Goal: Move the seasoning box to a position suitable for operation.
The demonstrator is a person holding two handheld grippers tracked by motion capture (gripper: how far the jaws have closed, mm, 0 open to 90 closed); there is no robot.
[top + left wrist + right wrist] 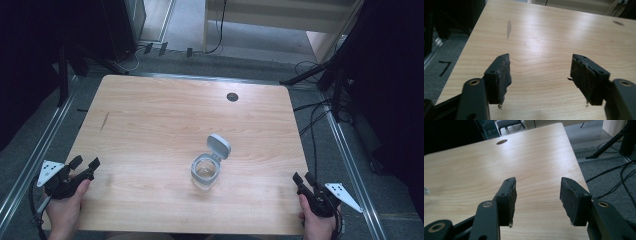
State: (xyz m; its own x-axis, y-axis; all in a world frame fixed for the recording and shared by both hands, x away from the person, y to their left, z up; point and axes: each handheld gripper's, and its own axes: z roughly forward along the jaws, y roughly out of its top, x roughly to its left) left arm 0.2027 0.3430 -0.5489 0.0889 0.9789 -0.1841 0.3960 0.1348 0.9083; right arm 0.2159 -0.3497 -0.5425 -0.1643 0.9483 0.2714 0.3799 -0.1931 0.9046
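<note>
Table: light wooden rectangular tabletop with rounded corners [150, 125], near edge partly cut off by frame bottom in high view
Container: small clear glass jar with grey rim and hinged grey flip lid [206, 172], standing right of table centre toward near edge, lid [219, 146] swung up and back, open; contents hard to make out through glass
Left gripper: black two-jaw hand-held tool [85, 164] at near left corner of table, jaws spread, nothing between them; grey three-cornered plate [49, 172] on top; holding hand [65, 205] cut off at frame bottom
Right gripper: black two-jaw hand-held tool [305, 180] at near right corner, jaws apart, empty; well apart from jar
Left gripper view: worn, frayed pads [505, 77] on parted jaws, bare wood between; dark streak in wood [509, 28] farther off
Right gripper view: parted jaws over table's right edge, black cables on grey floor [614, 177] beyond
Far edge: round dark grommet hole [232, 97] in tabletop
</note>
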